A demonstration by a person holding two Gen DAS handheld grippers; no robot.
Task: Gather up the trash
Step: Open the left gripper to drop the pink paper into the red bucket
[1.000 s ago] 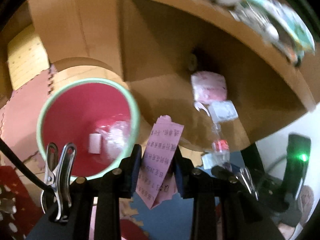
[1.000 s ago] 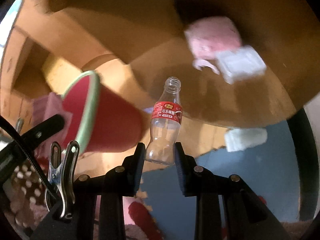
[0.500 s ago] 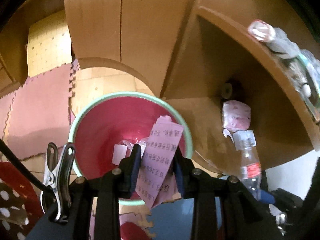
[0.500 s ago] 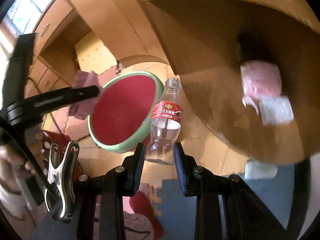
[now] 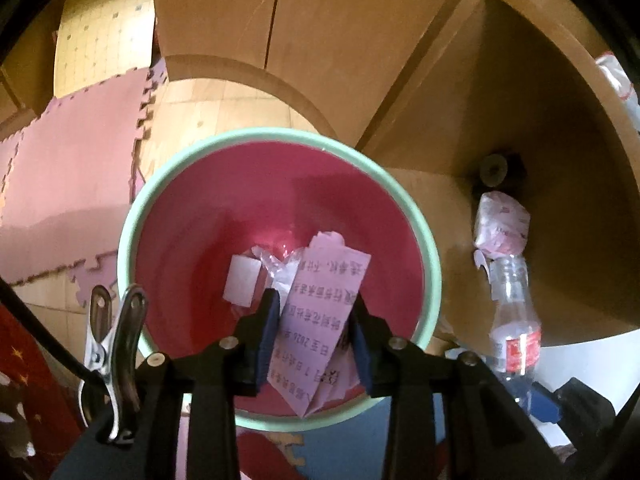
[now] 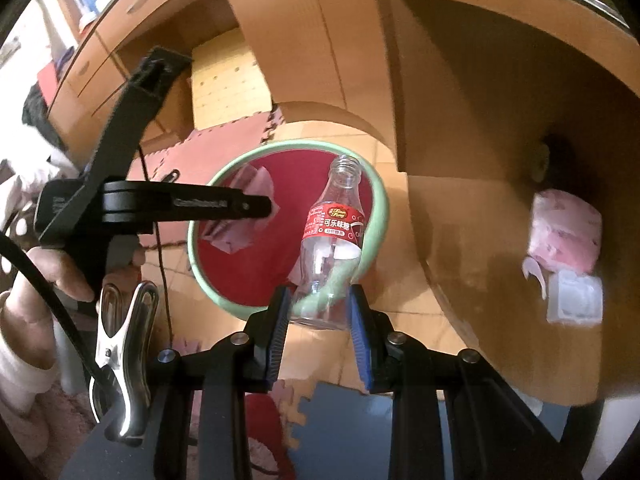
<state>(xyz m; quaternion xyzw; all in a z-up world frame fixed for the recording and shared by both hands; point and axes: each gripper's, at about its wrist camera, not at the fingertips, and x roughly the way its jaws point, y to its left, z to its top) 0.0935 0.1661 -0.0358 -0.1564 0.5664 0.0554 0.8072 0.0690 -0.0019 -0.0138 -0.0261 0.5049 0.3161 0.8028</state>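
A red bin with a pale green rim (image 5: 132,216) stands on the floor, holding a white scrap (image 5: 242,280) and crumpled clear wrap (image 5: 280,268). My left gripper (image 5: 314,320) points down into its mouth. A printed pink paper slip (image 5: 320,312) sits between its pads, and the jaws are opening. My right gripper (image 6: 318,320) is shut on the base of an uncapped clear plastic bottle (image 6: 332,240) with a red label. It holds the bottle upright over the bin's near rim (image 6: 196,248). In the right wrist view, the left gripper (image 6: 268,208) and slip (image 6: 236,236) hang over the bin.
A wooden desk alcove lies to the right, with a pink tissue pack (image 6: 564,236) and a white plastic piece (image 6: 576,298) on its floor. Pink foam mats (image 5: 72,168) and a blue mat (image 6: 352,432) cover the floor. A person's hand (image 6: 60,272) grips the left tool.
Both grippers have swung toward the bin. The slip now hangs over the bin's mouth, and the bottle has come from the alcove side to the bin's rim.
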